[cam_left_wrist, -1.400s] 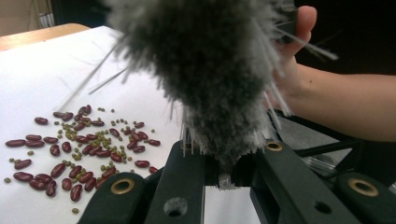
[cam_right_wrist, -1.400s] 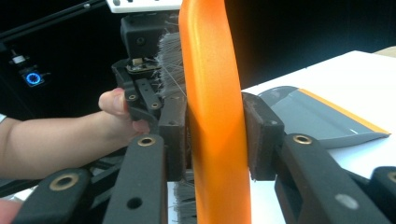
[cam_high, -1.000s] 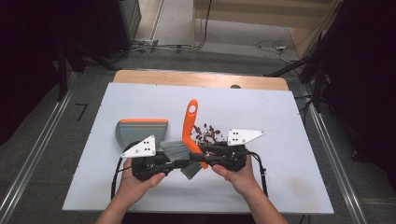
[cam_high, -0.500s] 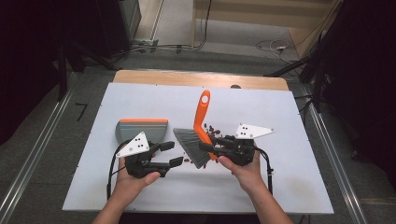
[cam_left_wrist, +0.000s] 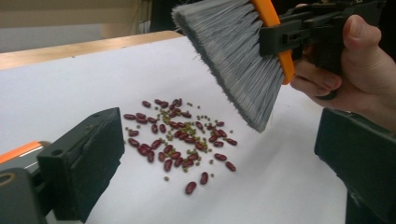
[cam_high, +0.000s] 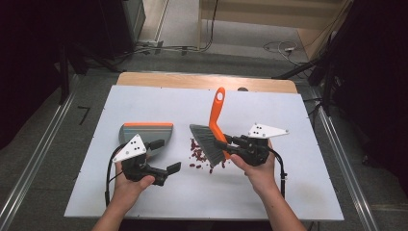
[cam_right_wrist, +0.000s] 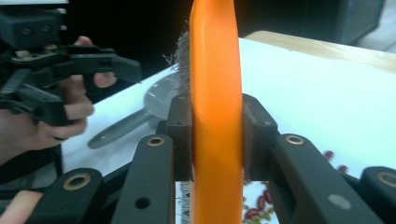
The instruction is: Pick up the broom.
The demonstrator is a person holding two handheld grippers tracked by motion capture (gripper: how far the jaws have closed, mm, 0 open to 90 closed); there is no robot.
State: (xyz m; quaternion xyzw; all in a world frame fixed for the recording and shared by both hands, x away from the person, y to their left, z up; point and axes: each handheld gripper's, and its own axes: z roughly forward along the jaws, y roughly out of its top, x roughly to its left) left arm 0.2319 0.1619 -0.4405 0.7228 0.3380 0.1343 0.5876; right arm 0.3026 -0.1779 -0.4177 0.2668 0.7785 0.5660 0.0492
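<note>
Sweeping barely begun, by the look of it: red beans (cam_high: 198,155) strewn loose mid-tabletop, none in the dustpan (cam_high: 146,134) lying flat toward the left edge. Brush (cam_high: 211,139) clenched by its orange handle in the right gripper (cam_high: 230,144), bristles lifted just clear above the pile. Left gripper (cam_high: 163,156) released, jaws spread and empty, just beside the dustpan's handle; pan yet to be taken up

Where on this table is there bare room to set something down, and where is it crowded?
Free: the far strip of the table behind the dustpan, the right side beyond the right hand-held gripper, and the near edge between the forearms. Crowded: the middle, where beans lie scattered under the brush.
</note>
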